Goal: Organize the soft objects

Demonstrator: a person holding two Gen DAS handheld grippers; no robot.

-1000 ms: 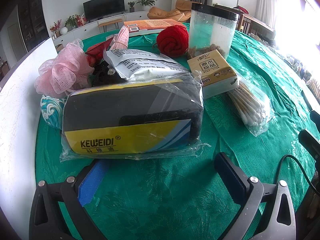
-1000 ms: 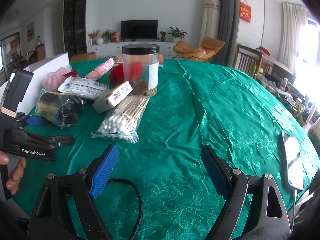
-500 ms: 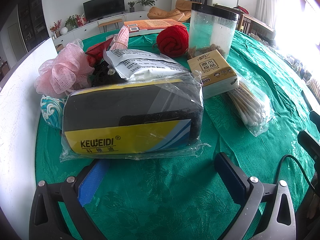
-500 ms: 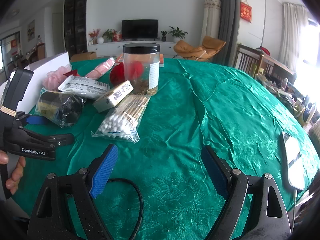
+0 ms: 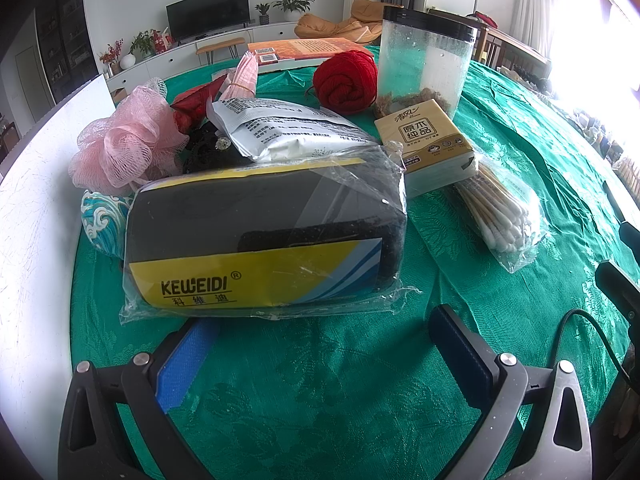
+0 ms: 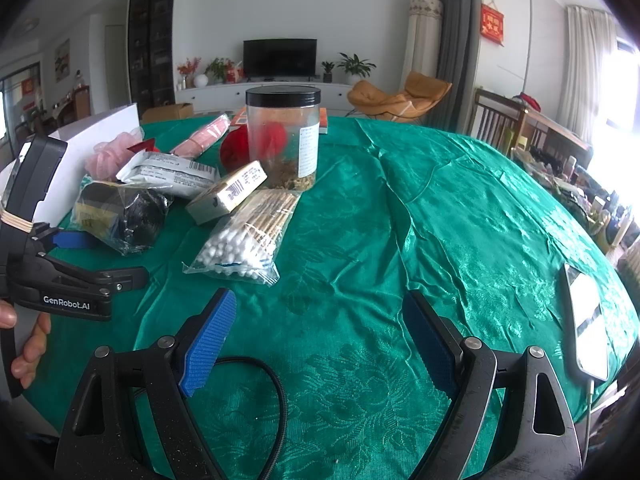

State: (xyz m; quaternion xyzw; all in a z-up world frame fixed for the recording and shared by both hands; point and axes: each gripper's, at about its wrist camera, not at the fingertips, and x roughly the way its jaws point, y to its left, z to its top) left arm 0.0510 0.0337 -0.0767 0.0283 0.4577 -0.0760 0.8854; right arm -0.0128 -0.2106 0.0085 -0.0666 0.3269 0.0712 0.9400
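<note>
Left gripper spread wide just short of the bagged KEWEIDI sponge, white box wall apparently close leftward, right gripper released over bare green cloth, phone near the table's right edge.

- Glossy green brocade tablecloth, wrinkled, fills the frame.
- Crinkled clear plastic wraps the black-and-yellow package, centre.
- Pink mesh bath puff, upper left.
- Clear plastic jar, black lid.

Your worktop wears a green cloth. A black-lidded clear jar stands upright mid-table; a phone, I think, lies near the right edge.
</note>
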